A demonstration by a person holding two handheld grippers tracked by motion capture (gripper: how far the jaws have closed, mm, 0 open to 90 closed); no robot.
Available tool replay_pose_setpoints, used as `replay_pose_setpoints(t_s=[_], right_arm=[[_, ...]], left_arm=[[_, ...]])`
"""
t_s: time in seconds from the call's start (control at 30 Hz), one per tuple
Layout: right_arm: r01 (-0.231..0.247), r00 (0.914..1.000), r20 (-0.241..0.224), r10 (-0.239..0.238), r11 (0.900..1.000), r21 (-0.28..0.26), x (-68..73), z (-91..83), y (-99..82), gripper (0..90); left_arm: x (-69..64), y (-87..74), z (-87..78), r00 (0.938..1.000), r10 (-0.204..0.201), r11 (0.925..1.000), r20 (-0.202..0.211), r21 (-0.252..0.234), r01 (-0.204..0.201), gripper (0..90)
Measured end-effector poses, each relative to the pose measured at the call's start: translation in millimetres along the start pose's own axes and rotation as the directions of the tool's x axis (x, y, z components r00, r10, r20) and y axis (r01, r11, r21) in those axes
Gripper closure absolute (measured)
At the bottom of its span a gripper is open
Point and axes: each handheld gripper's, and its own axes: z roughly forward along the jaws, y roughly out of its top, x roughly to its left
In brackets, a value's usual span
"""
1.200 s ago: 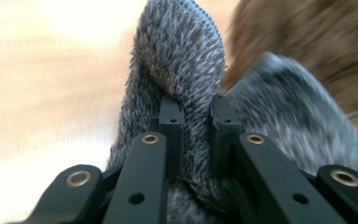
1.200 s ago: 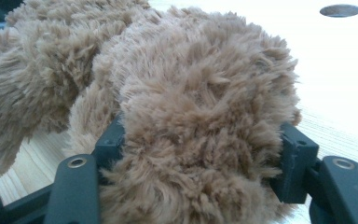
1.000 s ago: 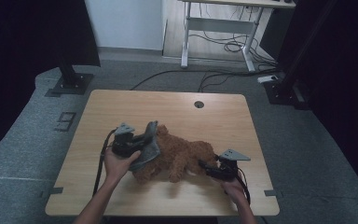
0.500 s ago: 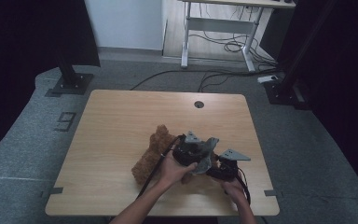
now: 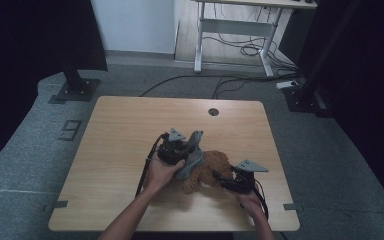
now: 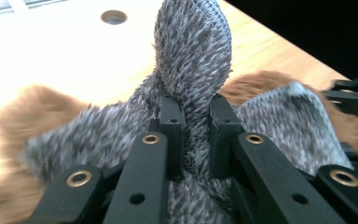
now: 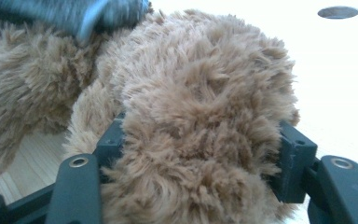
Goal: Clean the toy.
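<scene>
Shaggy brown fur cloth (image 5: 206, 171) with grey backing (image 6: 193, 60), bunched on the table (image 5: 120, 130)

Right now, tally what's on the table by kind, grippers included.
Furry cloth, brown one side, grey the other: 1
Hand-held grippers: 2, left gripper shut on the grey side, right gripper shut on a brown fold
Total: 3

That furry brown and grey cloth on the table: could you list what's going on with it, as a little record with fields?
Item: furry cloth, brown one side, grey the other
Place: wooden table, near edge
Left gripper: shut on a grey fold
Right gripper: clamped around a thick brown bunch
Cloth shape: bunched between both grippers
Also on table: round hole
</scene>
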Motion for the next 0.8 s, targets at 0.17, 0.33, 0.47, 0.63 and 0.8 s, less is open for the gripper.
replay_pose_setpoints(t_s=[0.17,0.33,0.47,0.63,0.8], right_arm=[[-0.005,1.0000,-0.001,0.005,1.0000,-0.001,0.2,0.1,0.0,36.8],[-0.006,1.0000,-0.001,0.006,1.0000,-0.002,0.4,0.4,0.1,36.8],[-0.010,0.9999,0.001,0.010,0.9999,-0.003,0.4,0.5,0.0,36.7],[-0.023,0.9997,0.003,0.023,0.9997,0.001,-0.2,0.5,0.5,34.8],[-0.067,0.9975,0.024,0.066,0.9969,0.041,0.1,1.1,4.4,26.9]], left_arm=[[17.4,-2.4,-4.7,0.9990,-0.012,0.9999,-0.042,0.006,0.012,78.6],[43.4,-16.8,-22.2,0.9952,-0.057,0.9984,-0.079,-0.013,0.056,78.7],[58.0,-30.5,-32.0,0.9913,-0.112,0.9935,-0.069,-0.024,0.111,78.7],[72.1,-61.4,-35.6,0.9862,-0.139,0.9888,-0.089,0.042,0.144,78.8],[70.9,-77.2,-31.4,0.9832,-0.180,0.9817,-0.029,0.056,0.182,78.9]])
